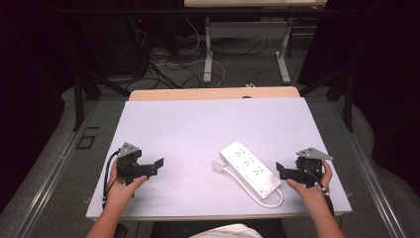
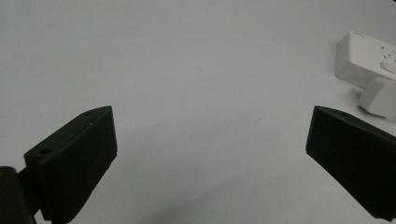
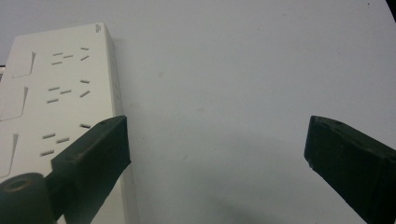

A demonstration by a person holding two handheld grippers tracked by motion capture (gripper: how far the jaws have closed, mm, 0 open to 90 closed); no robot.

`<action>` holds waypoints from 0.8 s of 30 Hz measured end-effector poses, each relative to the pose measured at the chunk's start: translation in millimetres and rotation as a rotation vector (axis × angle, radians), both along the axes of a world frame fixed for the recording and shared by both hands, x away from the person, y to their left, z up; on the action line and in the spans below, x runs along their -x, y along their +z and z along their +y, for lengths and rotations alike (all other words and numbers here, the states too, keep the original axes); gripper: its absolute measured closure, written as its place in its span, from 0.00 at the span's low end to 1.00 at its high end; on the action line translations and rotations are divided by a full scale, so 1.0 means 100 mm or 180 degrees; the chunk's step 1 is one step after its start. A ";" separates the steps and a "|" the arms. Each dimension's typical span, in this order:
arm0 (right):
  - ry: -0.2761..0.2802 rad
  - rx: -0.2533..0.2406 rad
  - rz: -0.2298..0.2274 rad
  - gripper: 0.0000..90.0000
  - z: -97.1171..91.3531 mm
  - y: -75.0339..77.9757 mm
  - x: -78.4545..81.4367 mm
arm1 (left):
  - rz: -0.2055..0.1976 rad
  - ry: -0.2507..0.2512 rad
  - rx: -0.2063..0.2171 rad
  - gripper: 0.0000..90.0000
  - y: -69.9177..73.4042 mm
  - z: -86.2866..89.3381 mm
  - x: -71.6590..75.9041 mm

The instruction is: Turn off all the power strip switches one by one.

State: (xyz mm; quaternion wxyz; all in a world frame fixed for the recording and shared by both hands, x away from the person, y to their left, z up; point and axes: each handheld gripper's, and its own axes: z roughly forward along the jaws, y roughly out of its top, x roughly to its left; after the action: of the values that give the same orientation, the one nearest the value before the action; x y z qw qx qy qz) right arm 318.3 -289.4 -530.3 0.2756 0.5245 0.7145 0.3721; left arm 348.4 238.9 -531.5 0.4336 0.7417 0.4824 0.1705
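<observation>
A white power strip lies at an angle on the white table top, right of centre. Its white plug rests by its left side, and its cable loops near the front edge. My left gripper is held low at the table's left, jaws open and pointing right, nothing between them. In the left gripper view the gripper faces bare table, with the strip and plug far right. My right gripper sits just right of the strip, open and empty. In the right gripper view its left jaw overlaps the strip.
The wooden table rim shows along the far edge. Beyond it are floor cables and another table's metal legs. Dark curtains close in both sides.
</observation>
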 end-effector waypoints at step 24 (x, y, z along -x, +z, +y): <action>0.0303 0.0218 -0.0113 0.43 0.23 0.19 0.18 | -0.0132 -0.0091 -0.0189 0.02 0.01 -0.14 0.01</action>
State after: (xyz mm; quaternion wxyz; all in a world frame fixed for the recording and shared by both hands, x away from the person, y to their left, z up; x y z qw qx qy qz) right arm 300.4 -266.5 -511.8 0.2879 0.4734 0.7460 0.3694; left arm 347.2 225.0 -530.1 0.4237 0.7574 0.4574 0.1939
